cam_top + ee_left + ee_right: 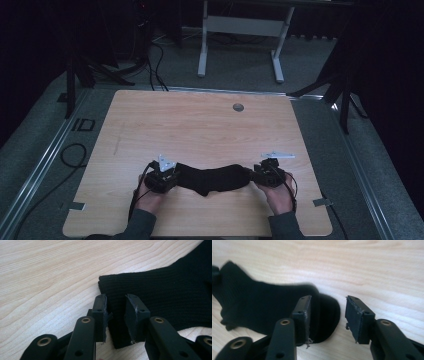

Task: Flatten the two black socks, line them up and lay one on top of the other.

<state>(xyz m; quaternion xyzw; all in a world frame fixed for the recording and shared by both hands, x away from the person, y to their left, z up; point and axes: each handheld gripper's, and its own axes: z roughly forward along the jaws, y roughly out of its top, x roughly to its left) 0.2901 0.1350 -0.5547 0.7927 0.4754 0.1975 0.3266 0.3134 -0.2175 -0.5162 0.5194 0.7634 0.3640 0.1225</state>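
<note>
A black sock lies stretched left to right on the near part of the wooden table, between the two grippers. The left gripper sits at the sock's left end, its jaws a little apart with the cuff edge between them; the pads do not clearly press it. The right gripper sits at the sock's right end, jaws wide apart, the toe lying just inside the left jaw.

The sock lies flat on the table near its front edge, between the left gripper and the right gripper.
</note>
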